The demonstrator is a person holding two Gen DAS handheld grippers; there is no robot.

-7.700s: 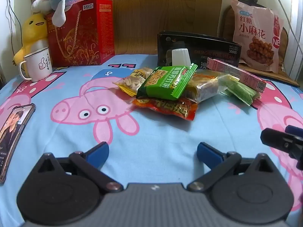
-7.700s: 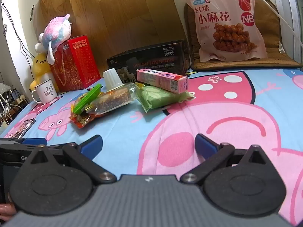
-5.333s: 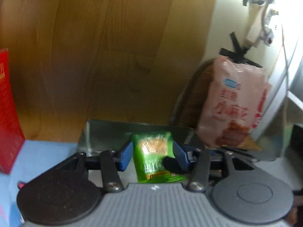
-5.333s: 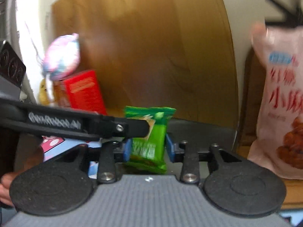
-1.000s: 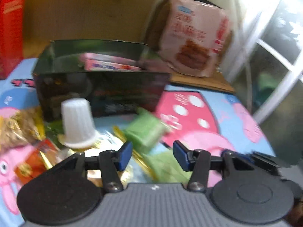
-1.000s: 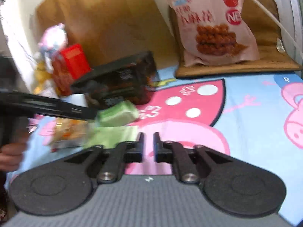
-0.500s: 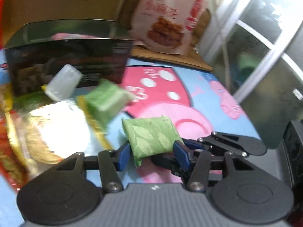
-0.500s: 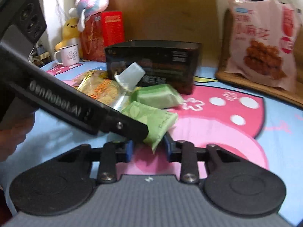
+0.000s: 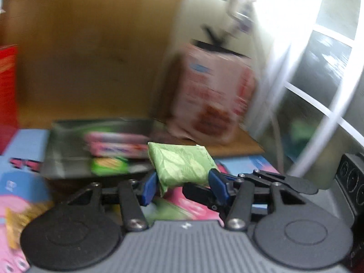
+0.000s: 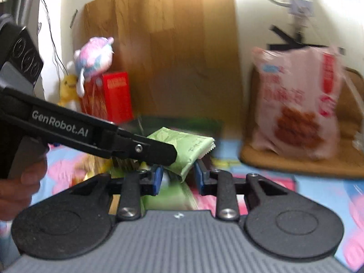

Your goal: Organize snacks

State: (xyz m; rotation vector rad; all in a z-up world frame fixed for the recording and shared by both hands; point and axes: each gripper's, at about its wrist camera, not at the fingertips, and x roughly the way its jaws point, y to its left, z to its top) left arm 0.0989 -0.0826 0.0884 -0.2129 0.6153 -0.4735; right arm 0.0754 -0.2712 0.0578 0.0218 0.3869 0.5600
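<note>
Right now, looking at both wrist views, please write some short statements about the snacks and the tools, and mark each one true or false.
1. The light green packet is held by both tools at once. True: it sits between the pads of the left tool and the right tool.
2. The black box has nothing inside. False: a pink carton and a green packet lie in it.
3. The big pink bag stands upright at the back right. True.
4. The red box is lying inside the black box. False: it stands left of it, under a plush toy.
</note>
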